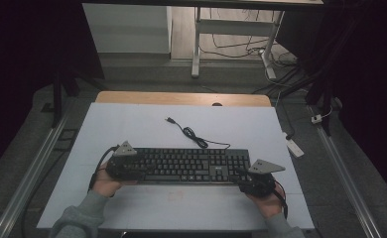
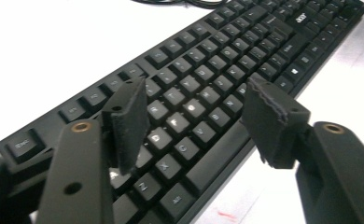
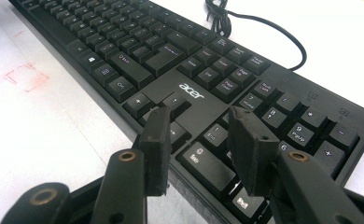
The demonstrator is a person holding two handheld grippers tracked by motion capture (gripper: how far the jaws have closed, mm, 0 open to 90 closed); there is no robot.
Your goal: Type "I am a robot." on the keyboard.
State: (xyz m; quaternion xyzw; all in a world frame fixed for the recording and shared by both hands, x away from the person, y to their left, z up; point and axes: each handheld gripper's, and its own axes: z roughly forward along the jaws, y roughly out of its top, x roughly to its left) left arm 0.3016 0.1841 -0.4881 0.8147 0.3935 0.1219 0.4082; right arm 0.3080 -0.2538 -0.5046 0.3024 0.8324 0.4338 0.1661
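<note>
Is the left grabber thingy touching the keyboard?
Cannot tell. In the left gripper view the left gripper hangs open over the keyboard, its pads overlapping the keys, with neither contact nor gap plainly visible.

Matt black plastic keyboard (image 1: 191, 166) on smooth white tabletop (image 1: 132, 124)

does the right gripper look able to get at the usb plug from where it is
Probably not without moving: the right gripper sits open over the keyboard at its near right end, and the usb plug lies beyond it on the table.

Open tool (image 2: 196, 123) hovers over the black keyboard (image 2: 208, 70).
</note>
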